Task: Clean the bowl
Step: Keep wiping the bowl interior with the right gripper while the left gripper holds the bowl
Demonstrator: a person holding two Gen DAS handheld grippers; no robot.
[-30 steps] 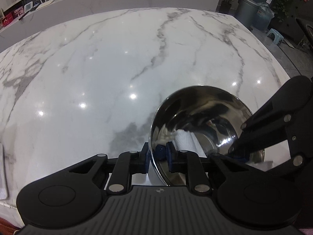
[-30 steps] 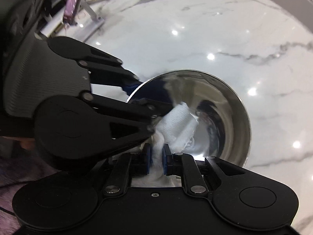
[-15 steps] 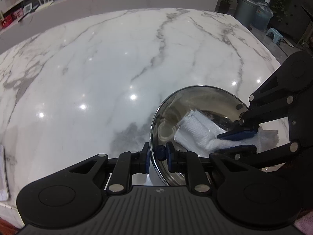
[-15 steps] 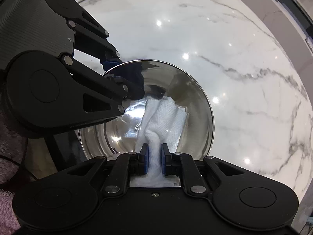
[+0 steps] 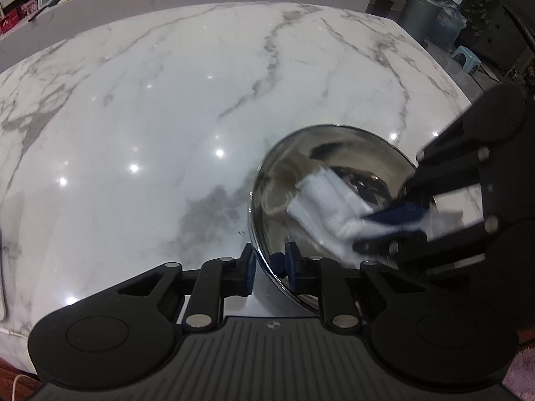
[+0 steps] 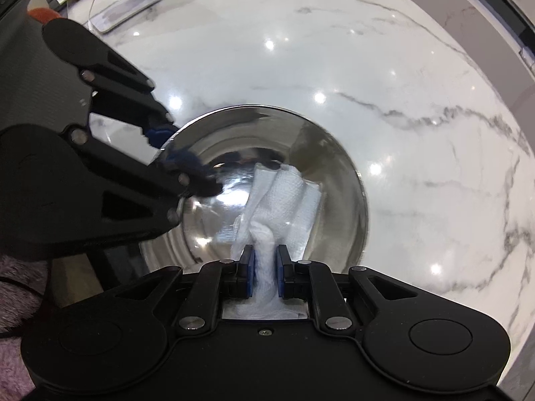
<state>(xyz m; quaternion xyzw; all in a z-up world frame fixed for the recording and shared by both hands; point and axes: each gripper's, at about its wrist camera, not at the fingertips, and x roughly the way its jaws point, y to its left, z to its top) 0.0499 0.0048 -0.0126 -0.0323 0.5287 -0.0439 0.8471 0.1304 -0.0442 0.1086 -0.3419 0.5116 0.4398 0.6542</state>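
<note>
The left claw (image 5: pixel 270 265) is clamped on the near rim of the stainless steel bowl (image 5: pixel 284 180), one blue pad outside the wall and one inside, at about 6 o'clock of the bowl in the left wrist view. The bowl is held tilted above the marble worktop (image 5: pixel 150 117), its opening turned toward the right claw (image 6: pixel 264 264). That claw is closed on a folded white paper towel (image 6: pixel 284 197), whose free end is pressed against the inner wall at about 3 o'clock in the right wrist view.

A slip is the main risk, by this judgement: the rim is thin and polished, and a sideways push from the towel could twist the bowl out of the pads, so that it drops on the worktop. The towel could also be dragged out of the pinch if it is rubbed too hard.

The bowl is mirror-bright, with reflections across most of its inside. A dull brownish film is seen on the wall just beyond the towel's tip, so the wiping is judged unfinished.
</note>
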